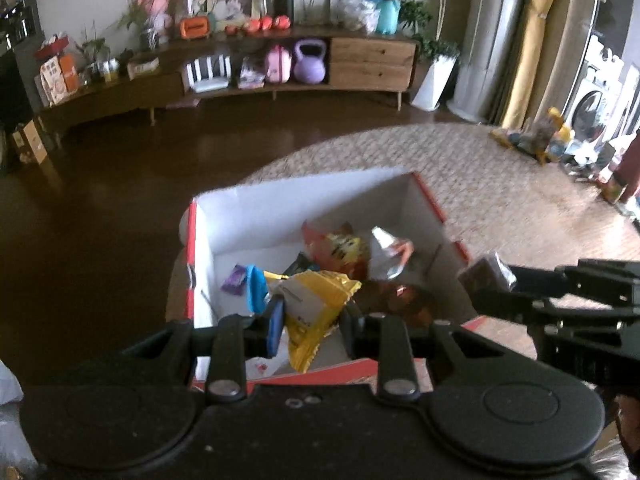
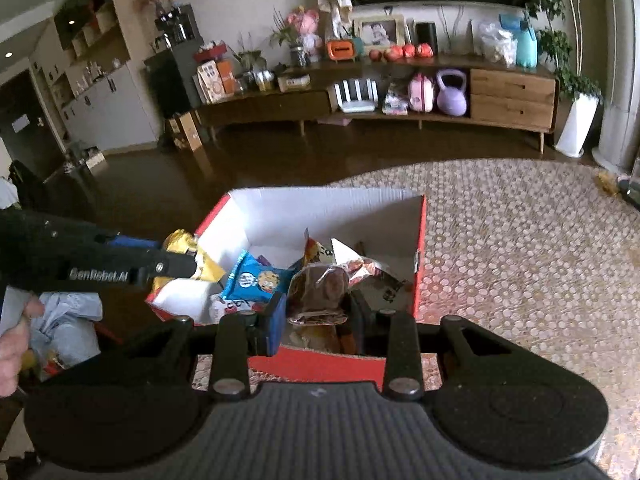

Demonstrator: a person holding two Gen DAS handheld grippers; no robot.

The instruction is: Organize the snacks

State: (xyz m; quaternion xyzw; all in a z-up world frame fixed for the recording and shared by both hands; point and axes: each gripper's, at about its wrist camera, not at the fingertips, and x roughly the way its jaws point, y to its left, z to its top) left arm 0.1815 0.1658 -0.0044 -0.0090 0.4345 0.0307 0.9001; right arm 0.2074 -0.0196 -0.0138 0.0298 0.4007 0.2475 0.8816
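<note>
A red cardboard box with white inner walls (image 1: pixel 280 216) (image 2: pixel 320 208) stands on the rug with several snack packets inside. My left gripper (image 1: pixel 312 320) is shut on a yellow snack packet (image 1: pixel 316 304) above the box's near left part. In the right wrist view the same yellow snack packet (image 2: pixel 188 256) hangs over the box's left rim. My right gripper (image 2: pixel 316 316) is shut on a clear packet with a brown snack (image 2: pixel 320 292) over the near edge of the box. From the left wrist view that brown packet (image 1: pixel 484 274) shows at the box's right side. A blue cookie packet (image 2: pixel 256 280) lies in the box.
A patterned beige rug (image 2: pixel 520 260) spreads to the right, dark wood floor (image 1: pixel 100 220) to the left. A long wooden sideboard (image 2: pixel 400 100) lines the far wall. A crumpled light-blue bag (image 2: pixel 68 320) and a person's hand (image 2: pixel 16 344) are at the left.
</note>
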